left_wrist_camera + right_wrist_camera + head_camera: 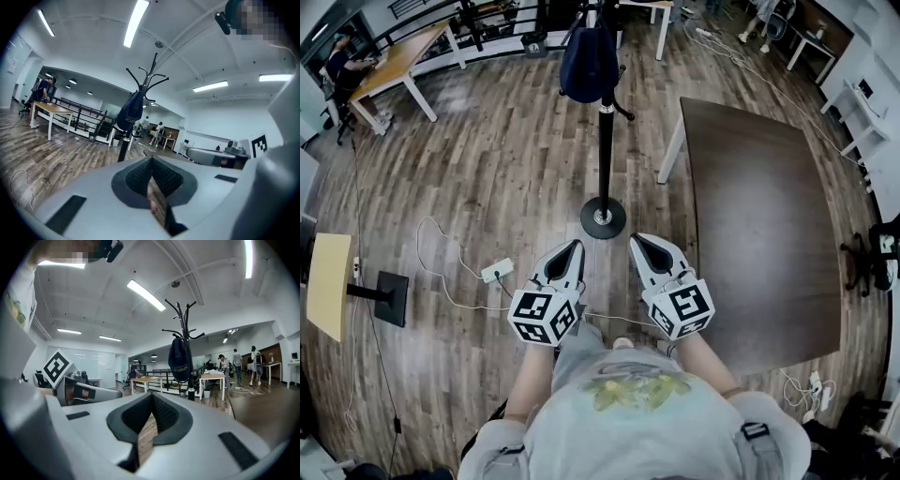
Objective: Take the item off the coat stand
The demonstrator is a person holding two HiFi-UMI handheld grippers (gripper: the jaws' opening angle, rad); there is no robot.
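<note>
In the head view the coat stand (606, 141) rises at top centre from a round base (603, 217) on the wood floor (487, 187), with the dark blue item (589, 61) hanging near its top. The left gripper (575, 246) and right gripper (637, 240) sit side by side at lower centre, well apart from it, left of a dark table (769, 234). Only the gripper views show the curved hooks (185, 315) above the item, pale lettering on it in the right one, and each gripper's jaws pressed together with nothing between.
</note>
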